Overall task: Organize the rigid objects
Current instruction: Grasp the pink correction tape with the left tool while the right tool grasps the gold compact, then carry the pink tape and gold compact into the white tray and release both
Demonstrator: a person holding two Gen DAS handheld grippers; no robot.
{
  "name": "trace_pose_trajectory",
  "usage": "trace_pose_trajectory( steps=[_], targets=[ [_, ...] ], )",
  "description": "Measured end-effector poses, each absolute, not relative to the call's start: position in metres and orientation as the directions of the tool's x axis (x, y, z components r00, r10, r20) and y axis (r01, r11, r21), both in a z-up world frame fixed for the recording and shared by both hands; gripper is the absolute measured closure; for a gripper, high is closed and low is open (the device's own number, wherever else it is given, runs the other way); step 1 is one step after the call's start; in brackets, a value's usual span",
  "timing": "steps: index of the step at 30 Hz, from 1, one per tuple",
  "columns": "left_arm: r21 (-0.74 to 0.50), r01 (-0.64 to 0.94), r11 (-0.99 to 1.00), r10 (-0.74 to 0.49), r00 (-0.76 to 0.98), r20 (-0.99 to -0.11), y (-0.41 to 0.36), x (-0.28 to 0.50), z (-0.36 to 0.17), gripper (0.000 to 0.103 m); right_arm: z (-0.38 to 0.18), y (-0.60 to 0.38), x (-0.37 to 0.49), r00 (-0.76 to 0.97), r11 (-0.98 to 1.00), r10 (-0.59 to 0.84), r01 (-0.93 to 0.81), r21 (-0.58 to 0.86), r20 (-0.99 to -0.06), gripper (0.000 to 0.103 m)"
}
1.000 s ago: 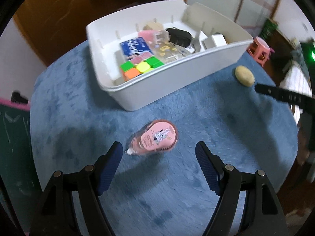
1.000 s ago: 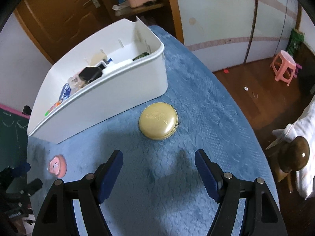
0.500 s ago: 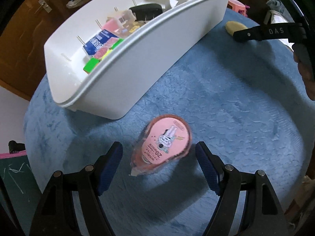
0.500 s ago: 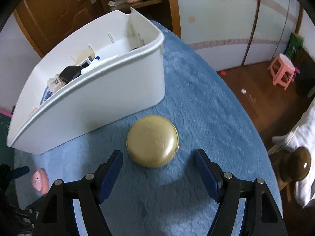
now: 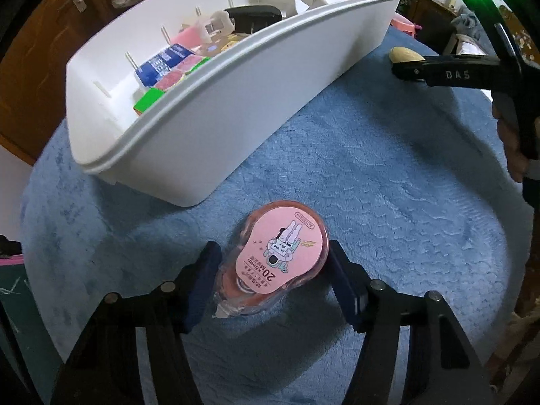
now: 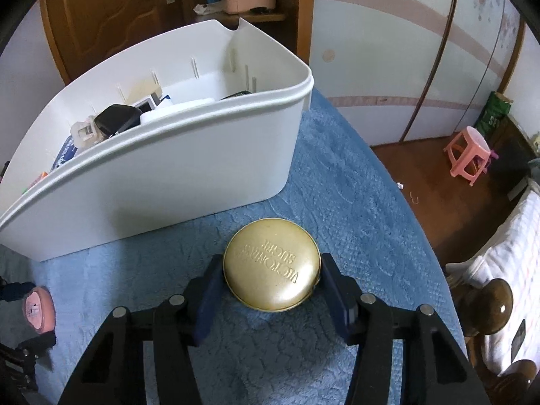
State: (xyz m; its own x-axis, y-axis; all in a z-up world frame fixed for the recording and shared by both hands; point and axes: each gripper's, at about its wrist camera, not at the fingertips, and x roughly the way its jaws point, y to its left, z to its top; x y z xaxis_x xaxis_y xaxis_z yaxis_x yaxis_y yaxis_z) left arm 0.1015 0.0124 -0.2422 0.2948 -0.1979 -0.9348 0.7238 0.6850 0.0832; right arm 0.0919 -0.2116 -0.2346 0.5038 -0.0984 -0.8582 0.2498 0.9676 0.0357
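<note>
A pink correction tape (image 5: pixel 280 256) lies on the blue tablecloth (image 5: pixel 388 202) in front of the white bin (image 5: pixel 236 101). My left gripper (image 5: pixel 271 246) straddles it; its jaws are closing and the blue pads touch both sides. In the right wrist view a round gold tin (image 6: pixel 271 265) rests near the bin (image 6: pixel 168 175). My right gripper (image 6: pixel 270 259) is closing too, with its pads against the tin's rim. The tin (image 5: pixel 405 54) also shows past the bin's corner, half hidden by a right finger. The tape (image 6: pixel 37 307) appears at the far left.
The bin holds a colour cube (image 5: pixel 148 99), a blue packet (image 5: pixel 162 64), a black case (image 6: pixel 116 119) and other small items. The round table's edge curves close on the right (image 6: pixel 422 236). A pink stool (image 6: pixel 469 155) and a wooden chair post (image 6: pixel 489 307) stand beyond it.
Both grippers sank over their objects and narrowed their jaws. The tape now sits between the left pads and the gold tin between the right pads, where a second ago both lay ahead of the fingers.
</note>
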Motion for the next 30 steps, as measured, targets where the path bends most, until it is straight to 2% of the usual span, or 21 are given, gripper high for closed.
trace_pose_trajectory(
  steps=[10,15,30],
  targets=[
    [0.07,0.667,0.742,-0.224,0.345,-0.911,0.019,0.085,-0.229,0.037,-0.223,-0.21,0.078,0.516,0.969,-0.081,0.241,0.053,-0.853,0.048],
    [0.05,0.652,0.756,-0.26,0.37,-0.892,0.017,0.074,-0.205,0.037,-0.209,-0.2,0.06,0.545,0.978,-0.066,0.201,0.054,-0.836,0.048],
    [0.131,0.579,0.804,-0.258,0.539,-0.802,-0.027,0.07,-0.105,0.037,-0.11,-0.173,0.017,0.69,0.996,0.018,0.051,0.074,-0.724,0.048]
  ],
)
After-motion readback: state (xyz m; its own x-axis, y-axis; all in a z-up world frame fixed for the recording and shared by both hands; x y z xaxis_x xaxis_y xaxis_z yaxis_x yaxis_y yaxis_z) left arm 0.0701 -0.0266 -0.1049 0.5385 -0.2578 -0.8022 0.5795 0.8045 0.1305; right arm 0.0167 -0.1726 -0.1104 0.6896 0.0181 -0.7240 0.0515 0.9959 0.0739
